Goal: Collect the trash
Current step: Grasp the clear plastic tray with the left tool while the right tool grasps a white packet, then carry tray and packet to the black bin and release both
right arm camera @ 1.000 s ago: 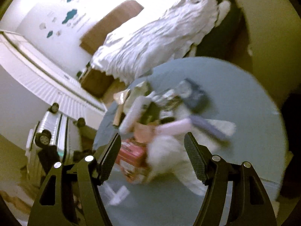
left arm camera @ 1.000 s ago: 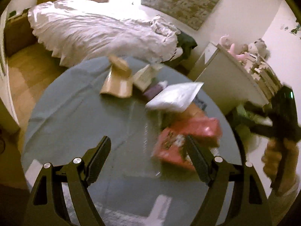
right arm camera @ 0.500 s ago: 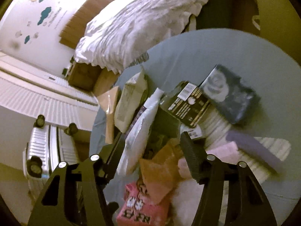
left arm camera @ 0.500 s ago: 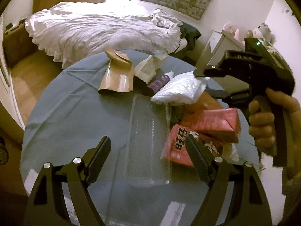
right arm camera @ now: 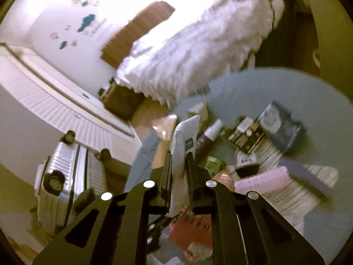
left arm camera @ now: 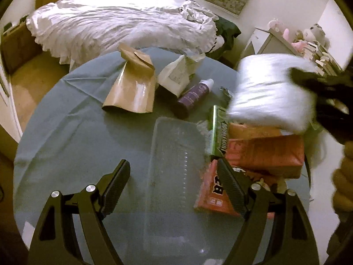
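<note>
Trash lies on a round table with a grey-blue cloth. My right gripper is shut on a white plastic pouch and holds it above the pile; the pouch shows blurred in the left wrist view. My left gripper is open and empty over a clear plastic tray. Near it lie red snack packs, a green wrapper, a purple bottle, a brown paper bag and a white paper bag.
An unmade white bed stands behind the table. A white shelf with toys is at the right. A silver suitcase stands on the floor. Dark packets, a black box and pink items lie on the table's far side.
My right gripper closed on the white pouch and lifted it off the pile. My left gripper moved a little forward over the clear tray.
</note>
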